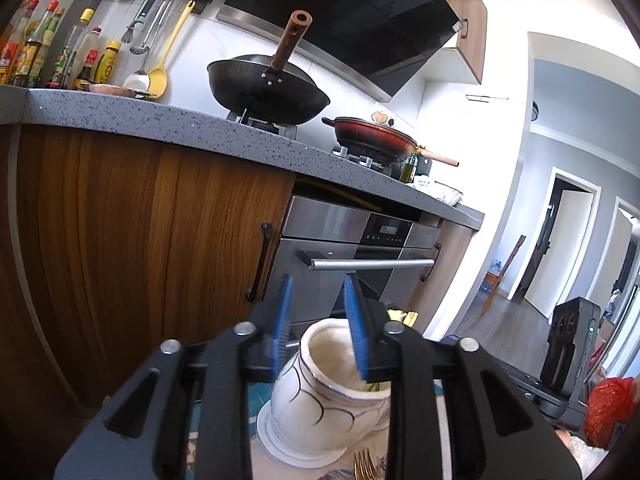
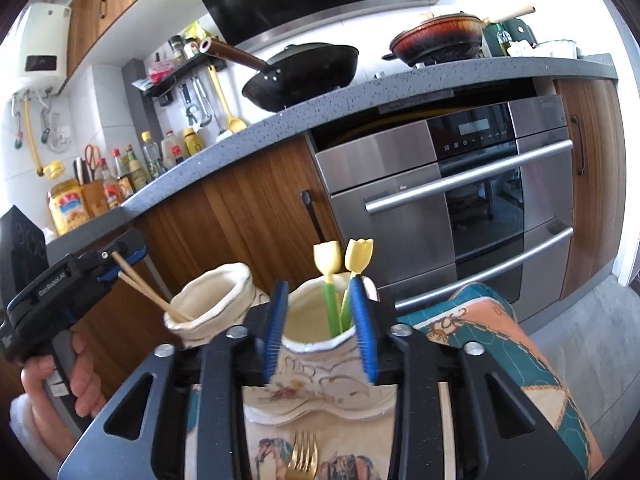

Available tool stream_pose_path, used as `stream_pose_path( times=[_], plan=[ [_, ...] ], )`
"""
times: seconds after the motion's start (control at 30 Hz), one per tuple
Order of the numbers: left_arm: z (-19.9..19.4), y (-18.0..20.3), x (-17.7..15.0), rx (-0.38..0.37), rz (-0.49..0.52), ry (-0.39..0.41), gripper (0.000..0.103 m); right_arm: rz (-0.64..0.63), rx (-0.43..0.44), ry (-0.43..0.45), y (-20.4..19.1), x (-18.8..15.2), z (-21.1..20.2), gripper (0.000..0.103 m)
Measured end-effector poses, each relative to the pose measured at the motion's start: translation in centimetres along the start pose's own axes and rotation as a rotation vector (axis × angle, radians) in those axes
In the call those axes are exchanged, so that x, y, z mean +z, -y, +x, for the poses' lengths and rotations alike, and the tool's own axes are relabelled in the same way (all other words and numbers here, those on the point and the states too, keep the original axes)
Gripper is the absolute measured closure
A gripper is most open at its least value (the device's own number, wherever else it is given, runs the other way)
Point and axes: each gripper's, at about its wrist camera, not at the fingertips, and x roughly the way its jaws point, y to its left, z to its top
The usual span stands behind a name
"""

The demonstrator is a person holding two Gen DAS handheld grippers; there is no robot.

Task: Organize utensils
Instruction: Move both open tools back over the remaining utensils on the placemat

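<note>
Two pale ceramic vases stand on a patterned cloth (image 2: 500,332). Out of the left vase (image 2: 212,296) lean two wooden chopsticks (image 2: 148,292), their upper ends right at the fingers of my left gripper (image 2: 120,264). In the left wrist view that gripper (image 1: 318,284) is open above a white vase (image 1: 320,400), with nothing visible between its blue pads; the chopsticks are hidden there. My right gripper (image 2: 319,284) is open around the neck of the nearer vase (image 2: 316,364), which holds two tulip-topped utensils (image 2: 358,254). A gold fork (image 2: 302,460) lies in front.
Wooden cabinets (image 1: 140,240) and a steel oven (image 2: 460,208) stand close behind under a grey counter (image 2: 360,92). It bears a black wok (image 1: 268,88), a red pan (image 2: 440,36) and bottles (image 1: 48,56). A hand (image 2: 76,372) holds the left gripper. A red bag (image 1: 608,408) lies right.
</note>
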Motion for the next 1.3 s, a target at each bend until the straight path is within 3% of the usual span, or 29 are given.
stream_pose_path(
  times=[0.07, 0.37, 0.53, 0.67, 0.9, 1.17, 1.3],
  plan=[
    [-0.7, 0.2, -0.1, 0.021, 0.008, -0.005, 0.073, -0.004, -0.002, 0.001, -0.1, -0.3, -0.9, 0.061],
    [-4.5, 0.2, -2.5, 0.129, 0.016, -0.052, 0.044, -0.038, -0.010, -0.044, -0.9, -2.8, -3.5, 0.041],
    [-5.6, 0.7, -4.9, 0.183, 0.029, -0.120, 0.028, -0.044, -0.027, -0.080, -1.1, -4.4, -4.3, 0.033],
    [-6.0, 1.2, -7.0, 0.223, 0.051, -0.189, 0.018, -0.040, -0.031, -0.115, -0.8, -5.8, -4.5, 0.020],
    [-6.2, 1.2, -10.1, 0.276, 0.062, -0.299, 0.014, -0.078, -0.049, -0.168, -0.9, -7.6, -4.3, 0.009],
    [-6.3, 1.1, -12.5, 0.336, 0.096, -0.403, 0.011, -0.082, -0.083, -0.204, -0.3, -8.2, -3.3, 0.008],
    [-5.6, 1.6, -13.6, 0.373, 0.140, -0.506, 0.011, -0.078, -0.080, -0.209, -0.3, -8.2, -3.3, 0.008]
  ],
)
